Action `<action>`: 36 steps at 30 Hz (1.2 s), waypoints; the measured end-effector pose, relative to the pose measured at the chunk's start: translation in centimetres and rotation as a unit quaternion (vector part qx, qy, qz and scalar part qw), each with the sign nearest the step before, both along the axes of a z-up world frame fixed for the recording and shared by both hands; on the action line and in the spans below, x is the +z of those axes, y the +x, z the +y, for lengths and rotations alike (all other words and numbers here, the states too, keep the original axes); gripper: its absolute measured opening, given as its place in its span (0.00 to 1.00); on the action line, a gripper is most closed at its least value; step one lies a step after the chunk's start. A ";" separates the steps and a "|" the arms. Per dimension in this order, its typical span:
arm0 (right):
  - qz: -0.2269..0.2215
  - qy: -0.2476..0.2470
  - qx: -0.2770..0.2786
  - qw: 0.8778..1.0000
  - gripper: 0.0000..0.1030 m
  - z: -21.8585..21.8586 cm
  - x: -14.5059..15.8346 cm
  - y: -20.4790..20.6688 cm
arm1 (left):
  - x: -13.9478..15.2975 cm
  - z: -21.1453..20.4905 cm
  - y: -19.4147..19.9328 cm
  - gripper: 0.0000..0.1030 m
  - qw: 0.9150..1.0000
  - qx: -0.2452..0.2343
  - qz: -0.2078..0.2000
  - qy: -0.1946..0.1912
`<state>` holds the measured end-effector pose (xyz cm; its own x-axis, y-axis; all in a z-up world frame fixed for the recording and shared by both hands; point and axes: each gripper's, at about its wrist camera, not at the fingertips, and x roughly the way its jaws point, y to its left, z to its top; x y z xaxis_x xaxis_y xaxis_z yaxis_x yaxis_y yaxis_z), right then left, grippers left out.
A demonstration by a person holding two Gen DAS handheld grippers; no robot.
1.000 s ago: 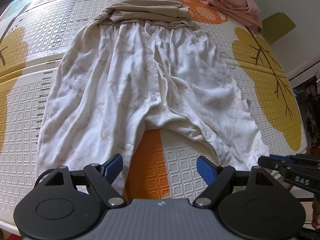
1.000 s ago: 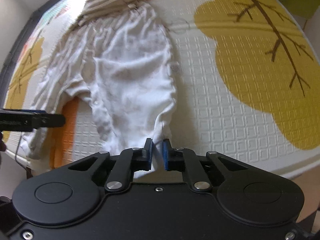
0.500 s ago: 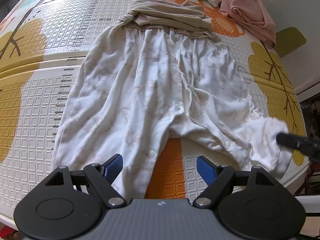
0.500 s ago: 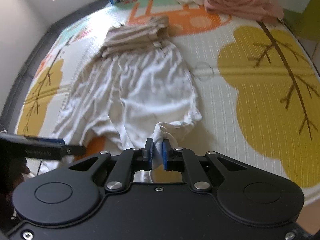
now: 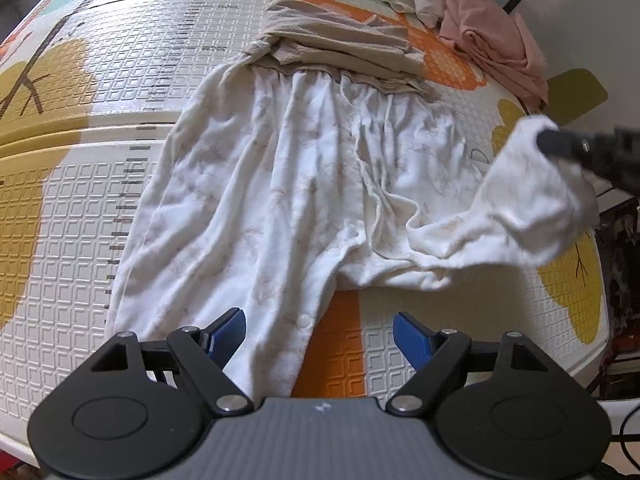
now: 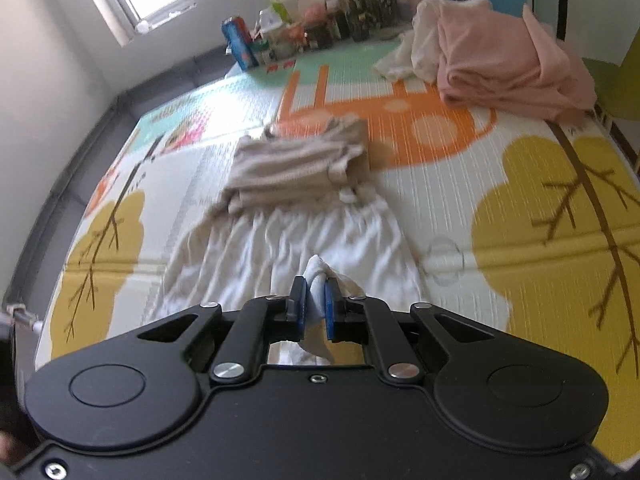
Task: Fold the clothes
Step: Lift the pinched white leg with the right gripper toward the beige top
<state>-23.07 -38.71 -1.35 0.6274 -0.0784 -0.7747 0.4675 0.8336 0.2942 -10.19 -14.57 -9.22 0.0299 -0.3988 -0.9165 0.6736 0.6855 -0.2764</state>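
Note:
White baby trousers [image 5: 288, 184] lie spread on a patterned play mat [image 5: 80, 168], their waist tucked under a folded beige garment [image 5: 340, 44]. My left gripper [image 5: 320, 336] is open low over the near end of the left leg, with the cloth between its blue fingers. My right gripper [image 6: 315, 304] is shut on the cuff of the right leg [image 6: 318, 280] and holds it lifted above the mat; in the left wrist view the raised leg [image 5: 532, 200] hangs from its black tip. The trousers [image 6: 288, 252] and the beige garment [image 6: 296, 168] lie ahead of it.
A pink cloth pile [image 6: 508, 60] and a crumpled white cloth [image 6: 404, 56] lie at the mat's far right. Bottles and boxes [image 6: 312, 28] line the far edge below a window. The mat [image 6: 560, 216] drops off at the near and right sides.
My right gripper has lifted the right leg cuff off the mat and carried it up and toward the waist. The left gripper has stayed open over the left leg.

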 end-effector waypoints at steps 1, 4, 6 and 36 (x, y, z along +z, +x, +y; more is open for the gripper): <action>-0.003 0.001 -0.001 1.000 0.07 -0.3 0.1 0.7 | 0.1 0.0 0.1 0.80 1.000 0.001 -0.001 -0.002; -0.010 0.002 0.001 1.000 0.07 -0.8 0.4 2.6 | 0.3 -0.1 0.4 0.80 1.000 0.006 -0.002 -0.007; -0.010 -0.003 0.002 1.000 0.07 -1.0 0.4 3.8 | 0.5 -0.1 0.6 0.80 1.000 0.009 -0.004 -0.010; 0.021 0.053 -0.027 0.998 0.07 -4.2 -1.3 11.3 | 1.2 -11.5 0.5 0.80 0.989 -0.105 -0.067 -0.074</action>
